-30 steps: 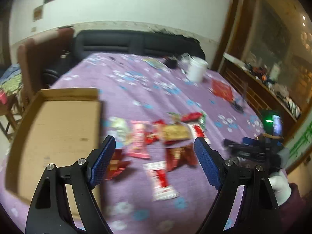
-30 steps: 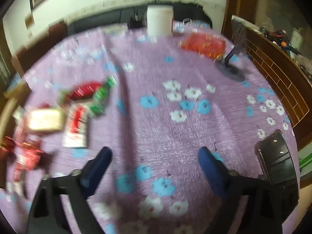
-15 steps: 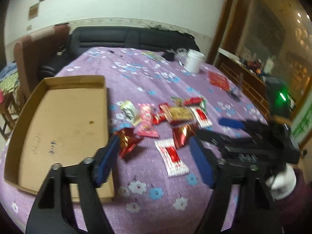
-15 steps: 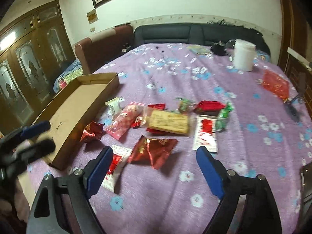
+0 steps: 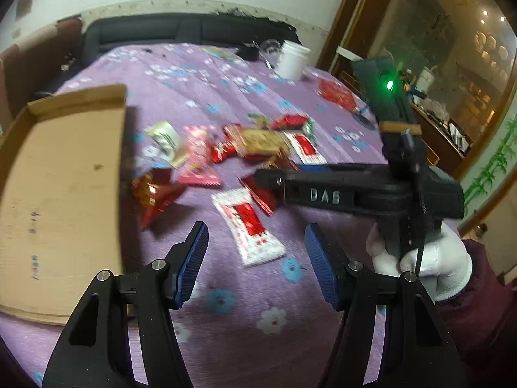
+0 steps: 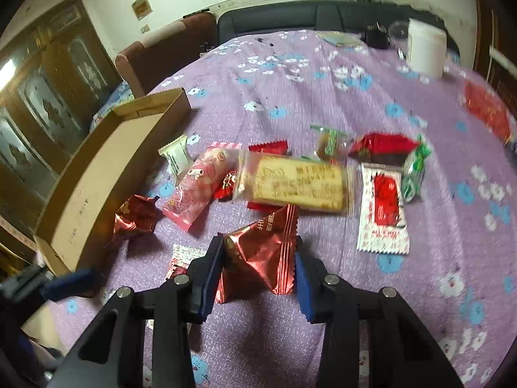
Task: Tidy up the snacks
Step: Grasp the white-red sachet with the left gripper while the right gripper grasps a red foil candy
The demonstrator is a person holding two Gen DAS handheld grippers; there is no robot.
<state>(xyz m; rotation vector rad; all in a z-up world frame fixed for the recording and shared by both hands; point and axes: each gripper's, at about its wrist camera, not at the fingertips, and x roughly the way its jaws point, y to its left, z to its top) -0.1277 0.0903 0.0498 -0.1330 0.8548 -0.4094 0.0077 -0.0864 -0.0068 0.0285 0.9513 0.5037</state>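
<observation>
The left wrist camera rode behind the left gripper (image 5: 255,263) and looked forward and down over the table (image 5: 200,74) toward the dark sofa (image 5: 181,29), with the cardboard box (image 5: 61,190) at its left. The right wrist camera sat behind the right gripper (image 6: 258,278), lower and nearer the cloth, facing the same sofa (image 6: 323,16) from farther right. Both views shared the box (image 6: 106,174), the scattered snacks (image 5: 245,216) (image 6: 383,210) and the white jar (image 5: 292,59) (image 6: 425,48); each caught the other tool.

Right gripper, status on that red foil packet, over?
Right gripper closed around the red foil packet. Left gripper open, empty. Cardboard box empty; other snacks between.
</observation>
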